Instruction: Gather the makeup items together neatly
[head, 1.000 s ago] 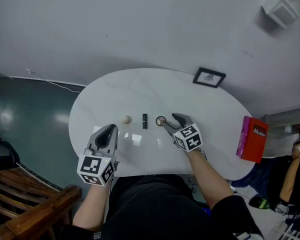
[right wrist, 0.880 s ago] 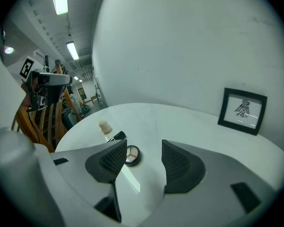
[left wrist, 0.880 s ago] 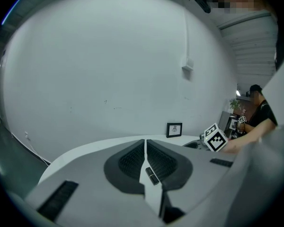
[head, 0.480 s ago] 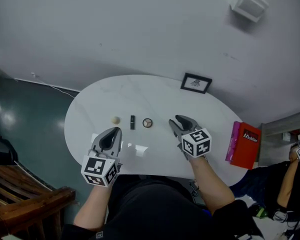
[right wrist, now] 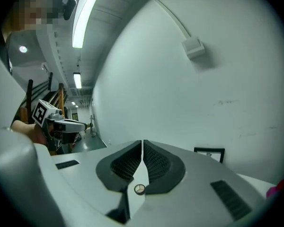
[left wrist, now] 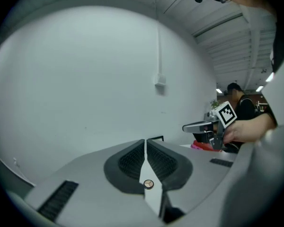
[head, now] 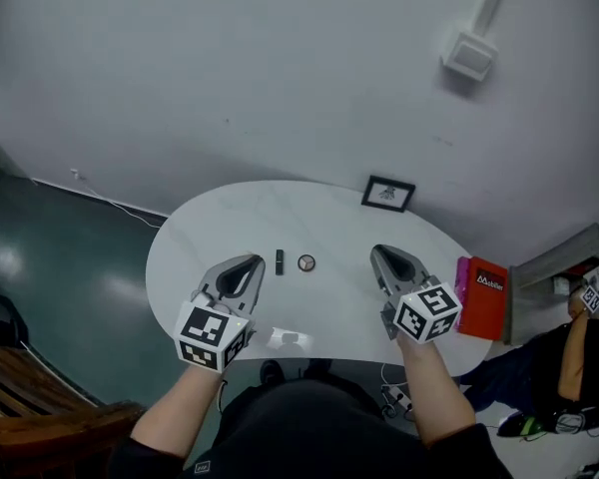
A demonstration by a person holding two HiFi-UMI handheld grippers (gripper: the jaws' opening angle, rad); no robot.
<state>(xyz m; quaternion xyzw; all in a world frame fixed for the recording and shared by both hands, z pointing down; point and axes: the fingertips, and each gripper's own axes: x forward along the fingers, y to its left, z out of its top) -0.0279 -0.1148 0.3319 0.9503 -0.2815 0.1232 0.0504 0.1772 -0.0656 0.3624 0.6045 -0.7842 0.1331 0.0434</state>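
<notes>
Left claw [head: 248, 267] is clamped fully shut with nothing in it, hovering over the near-left bit of the white counter [head: 319, 213]. Right claw [head: 385, 257] is closing up too, jaws meeting, also empty, over the near-right side. Between the two sit the black lipstick tube [head: 279, 261] and the round compact [head: 306, 262], just beside each other mid-counter, not touching.

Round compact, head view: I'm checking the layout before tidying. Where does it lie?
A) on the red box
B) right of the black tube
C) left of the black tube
B: the round compact lies just right of the black tube, apart from it.
</notes>
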